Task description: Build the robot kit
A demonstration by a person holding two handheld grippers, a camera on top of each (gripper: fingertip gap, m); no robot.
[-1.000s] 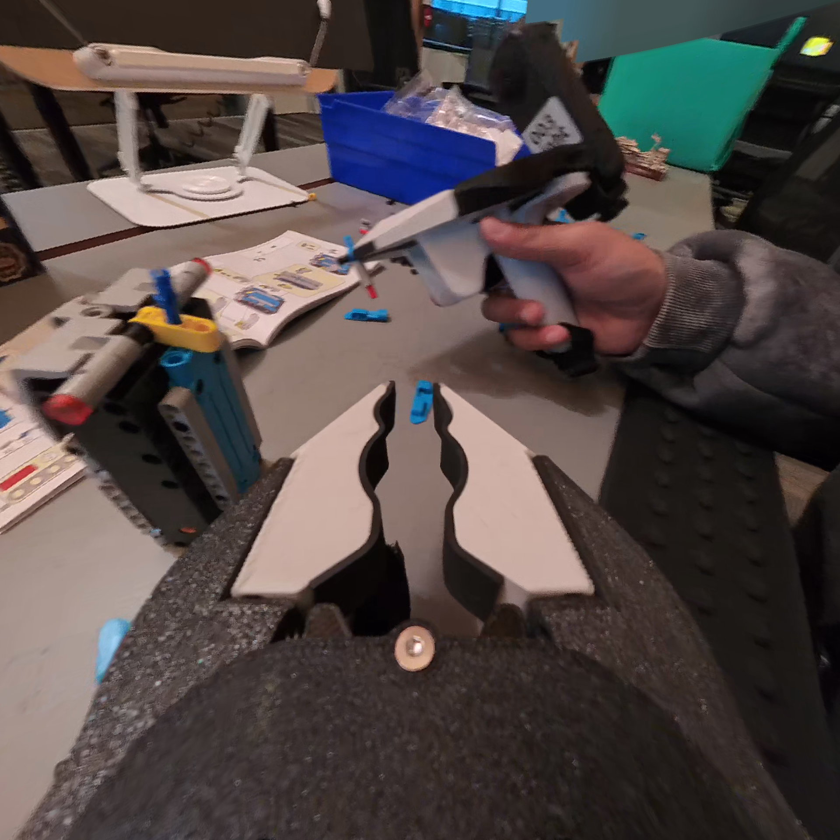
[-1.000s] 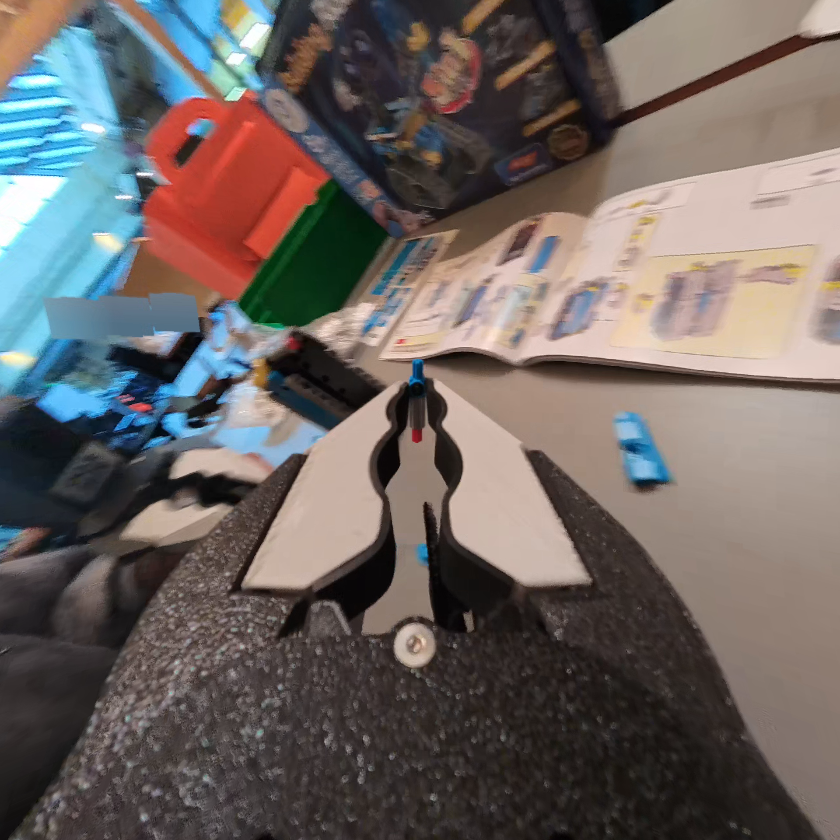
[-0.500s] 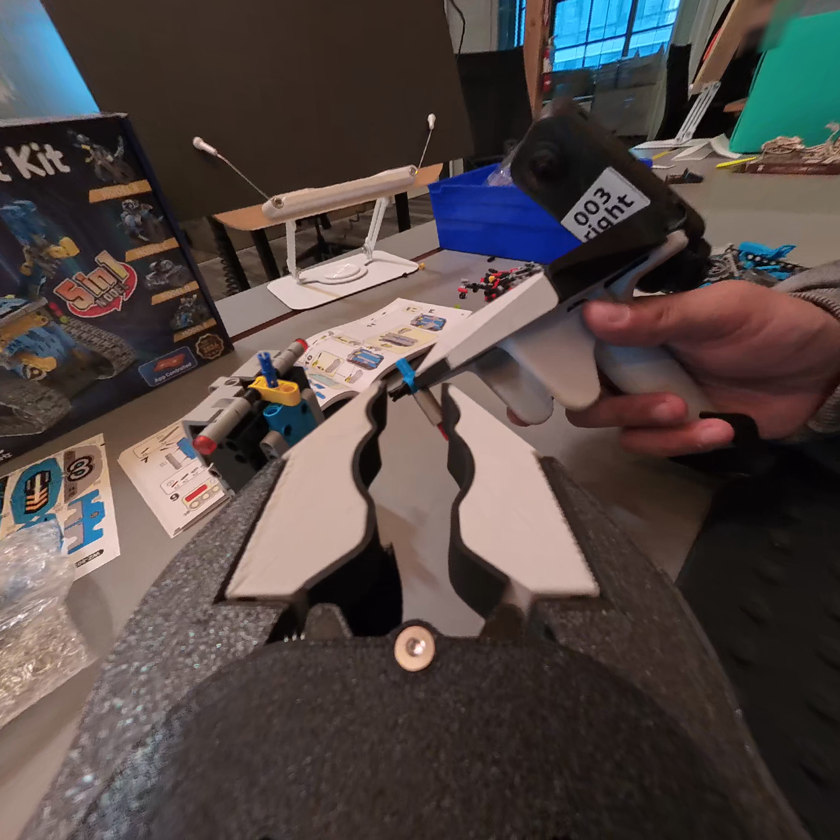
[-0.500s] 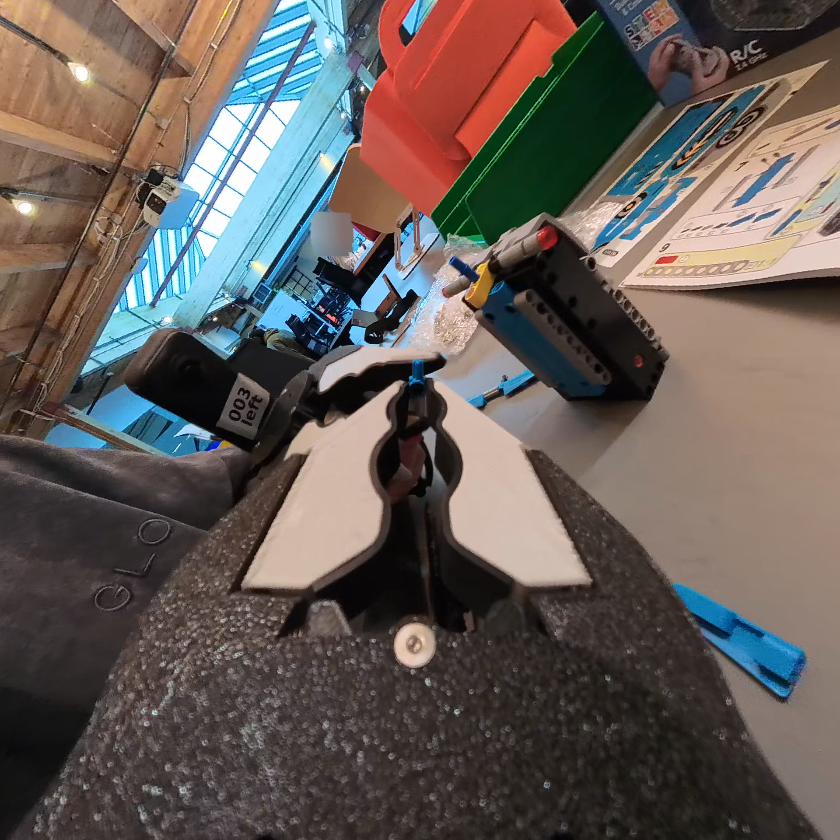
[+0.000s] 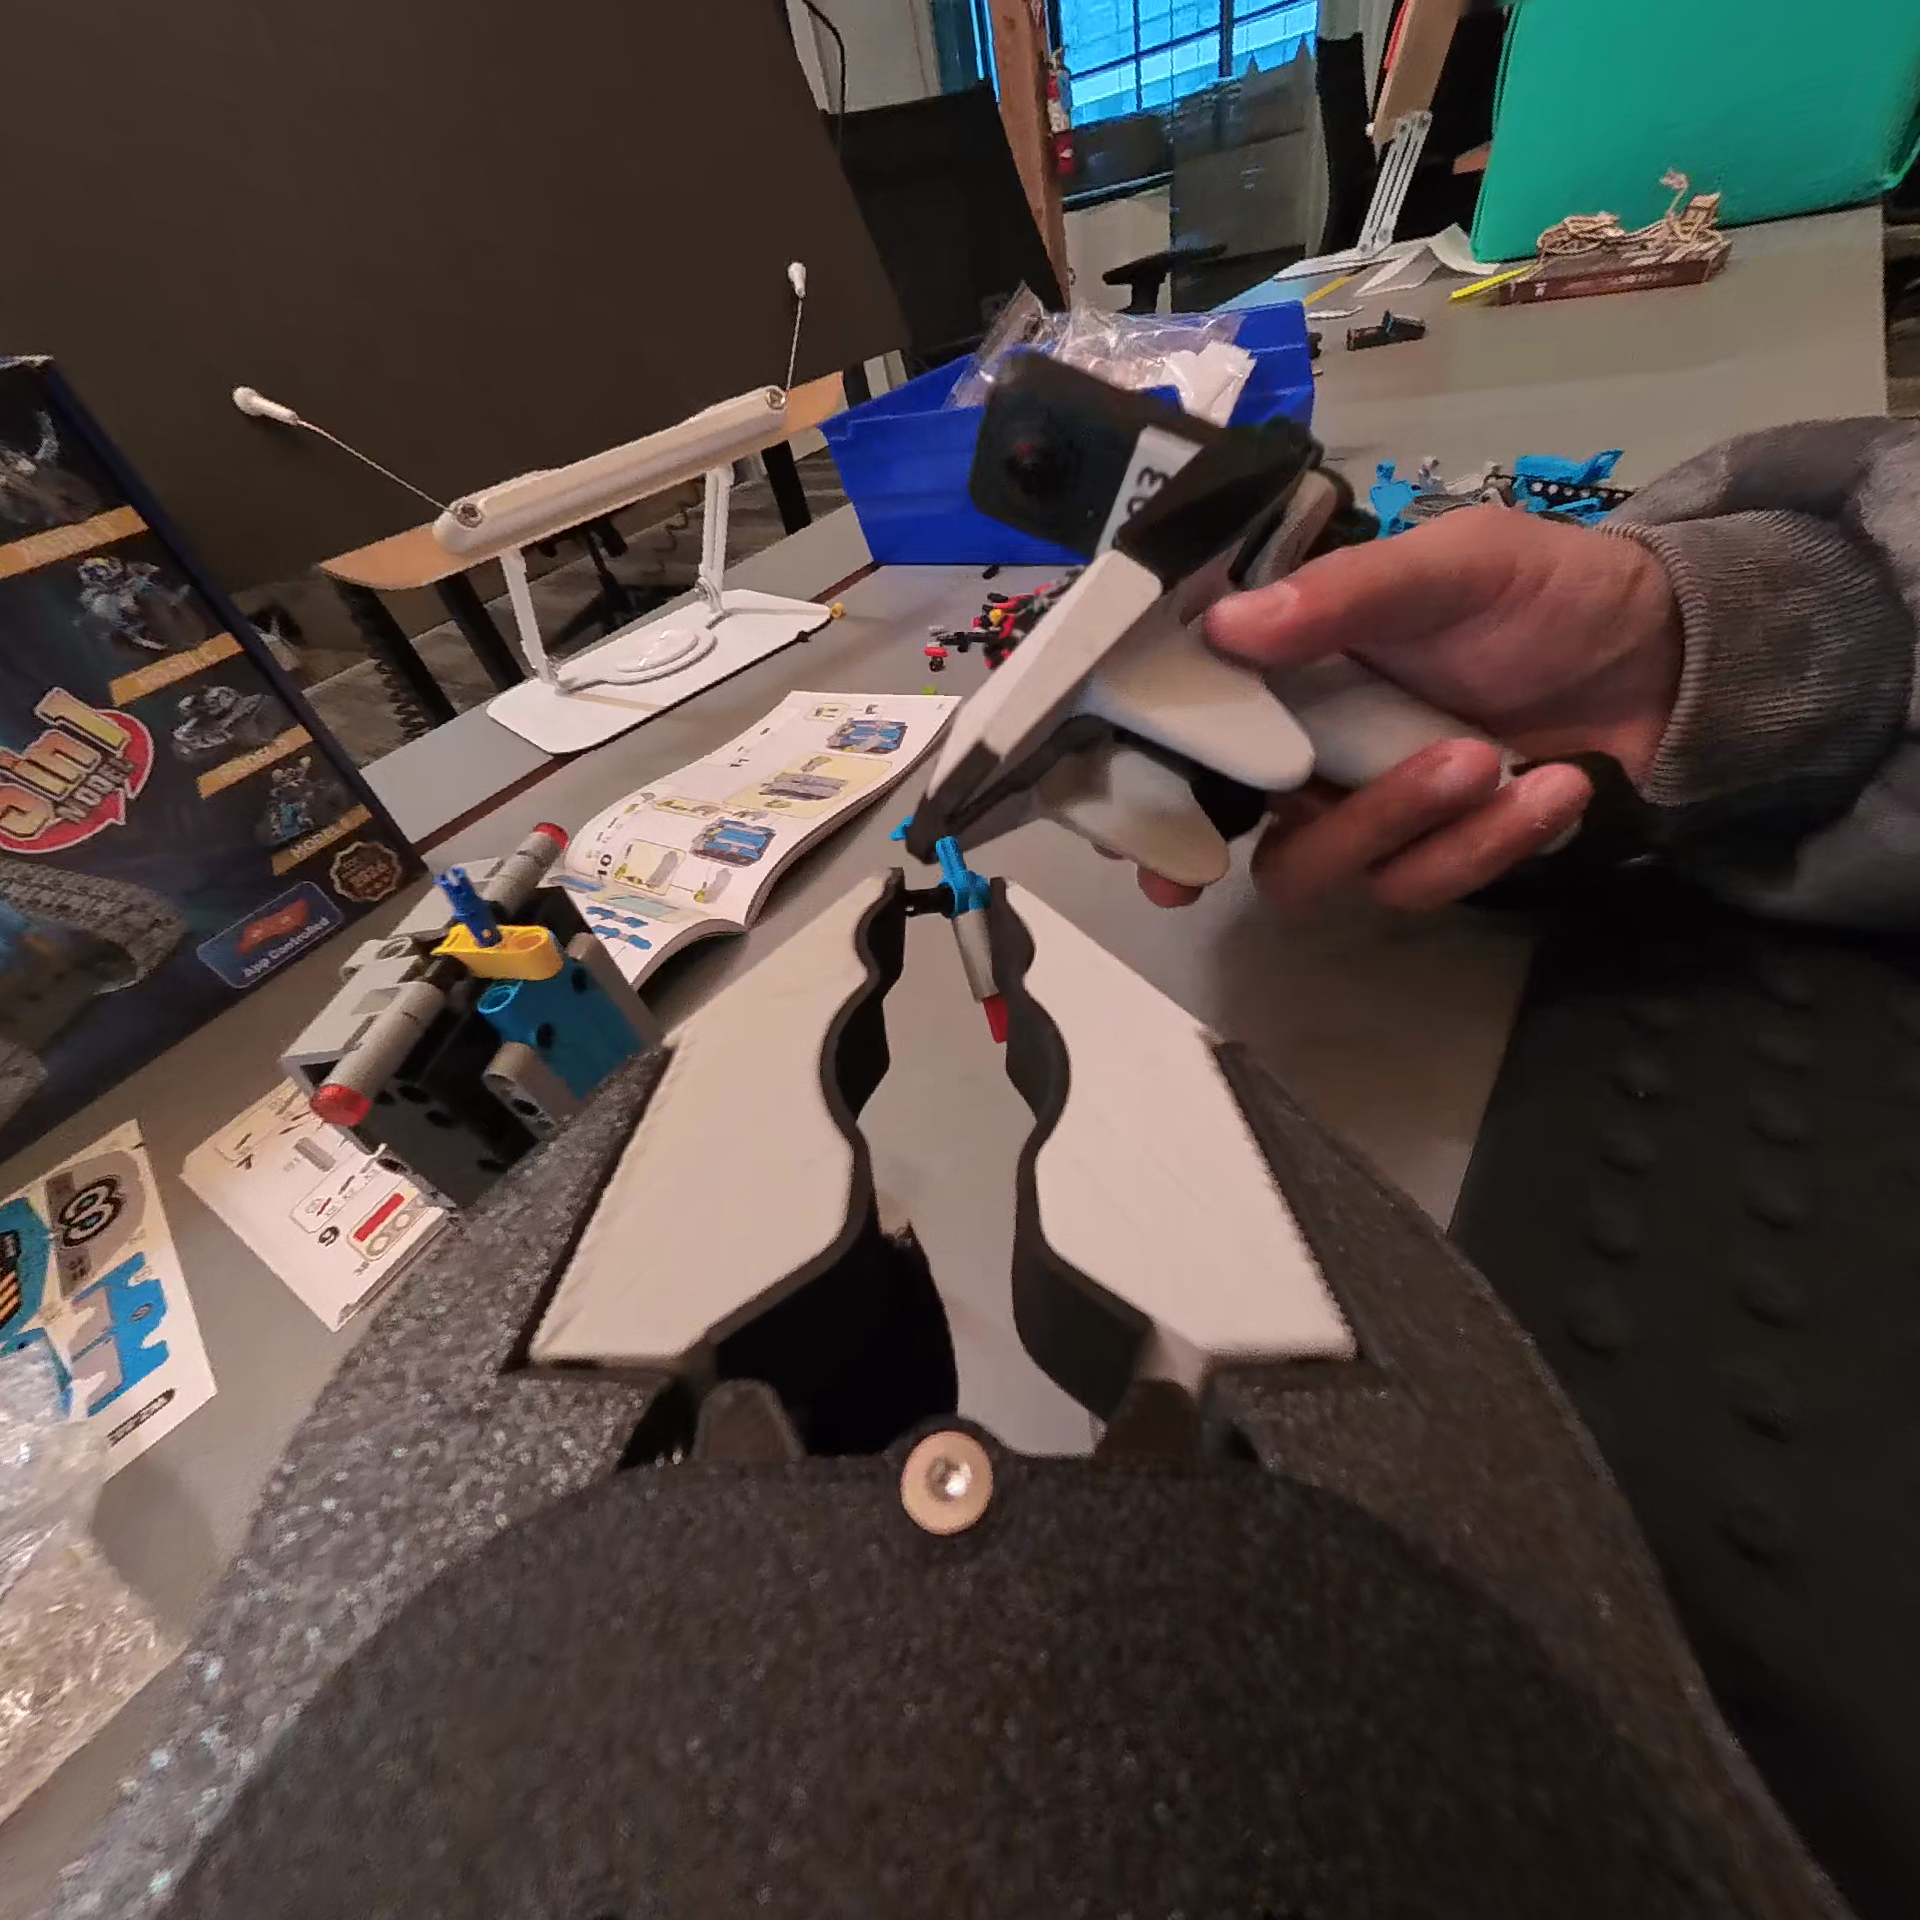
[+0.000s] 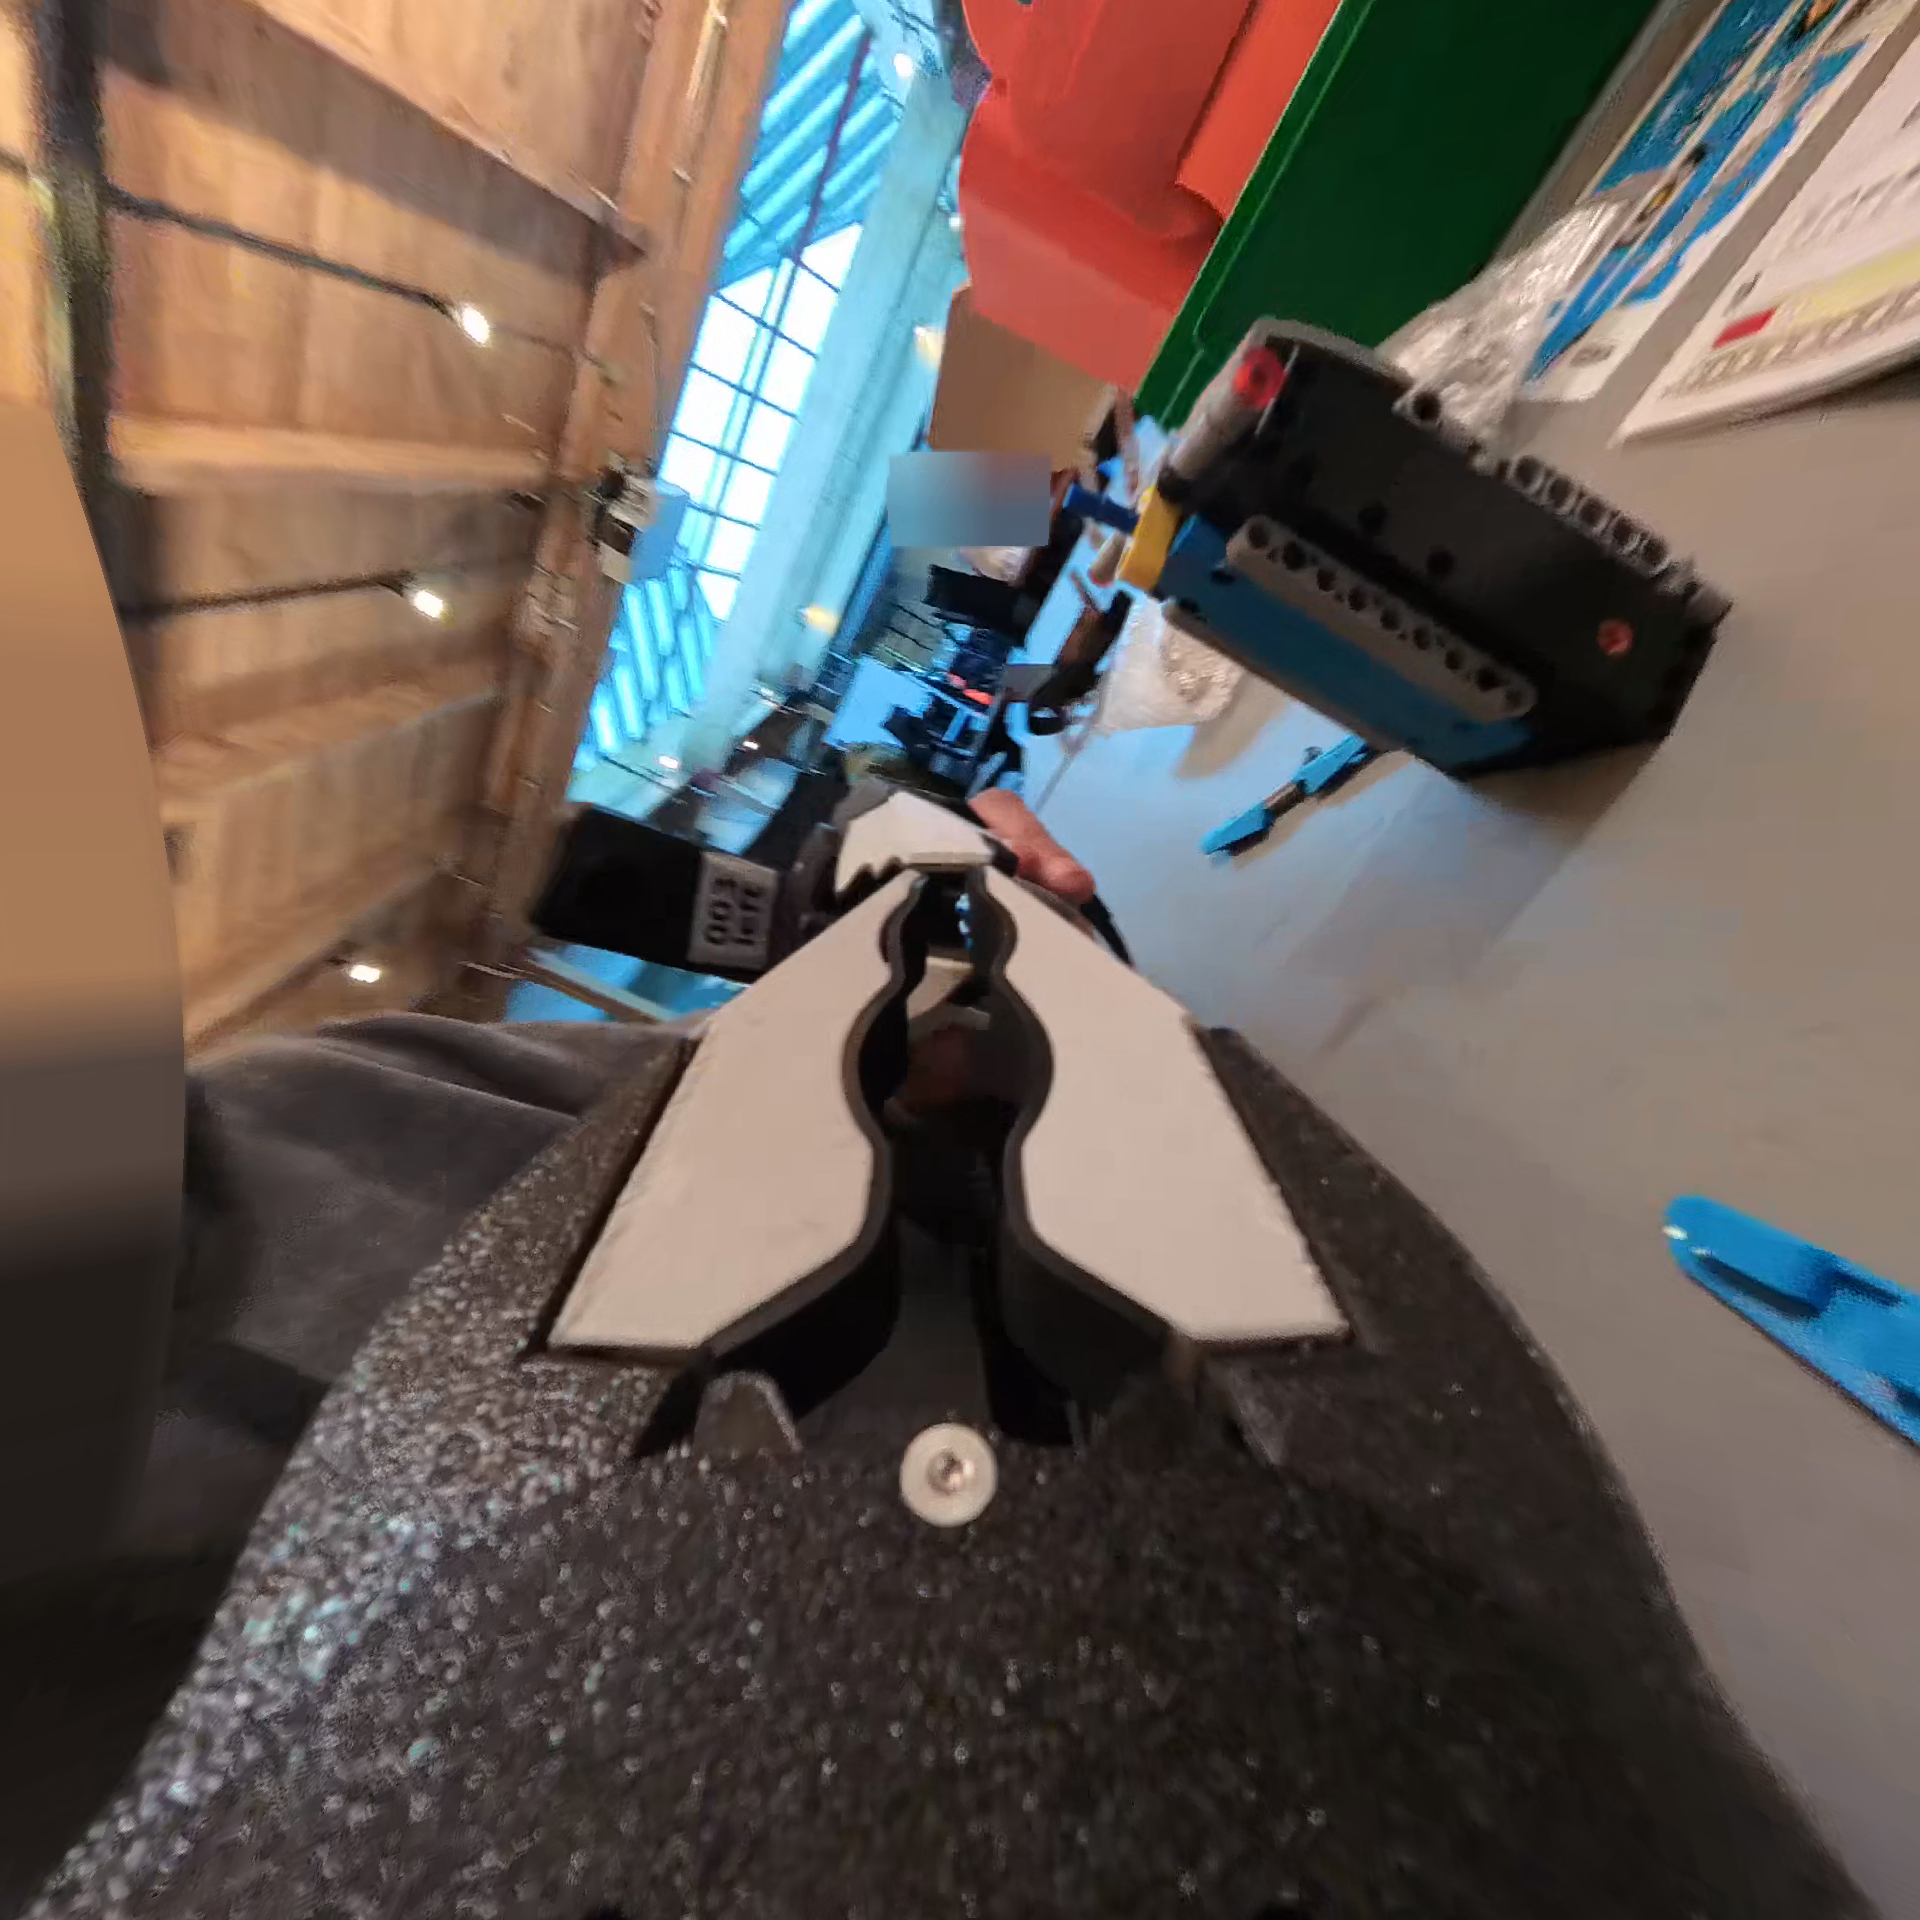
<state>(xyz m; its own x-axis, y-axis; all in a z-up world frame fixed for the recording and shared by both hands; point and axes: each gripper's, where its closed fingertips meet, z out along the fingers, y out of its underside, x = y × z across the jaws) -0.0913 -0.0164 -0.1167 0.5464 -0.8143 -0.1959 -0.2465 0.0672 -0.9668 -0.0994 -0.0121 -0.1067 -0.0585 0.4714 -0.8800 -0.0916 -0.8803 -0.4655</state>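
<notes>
Your right gripper (image 5: 920, 844) pinches a blue pin (image 5: 951, 864) carrying a grey axle (image 5: 977, 961), hanging it between your left gripper's (image 5: 943, 902) narrowly parted, empty jaws, above the counter (image 5: 1330, 997). Whether those jaws touch it is hard to make out; the right wrist view is blurred

Workshop: timber walls (image 6: 312, 436), toy-kit box (image 5: 156, 727) (grey worktable (image 5: 1351, 997))

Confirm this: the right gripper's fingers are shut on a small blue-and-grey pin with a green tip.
Not quite. In the left wrist view, the right gripper is shut on the small blue-and-grey pin, but the pin's tip is red, not green.
</notes>
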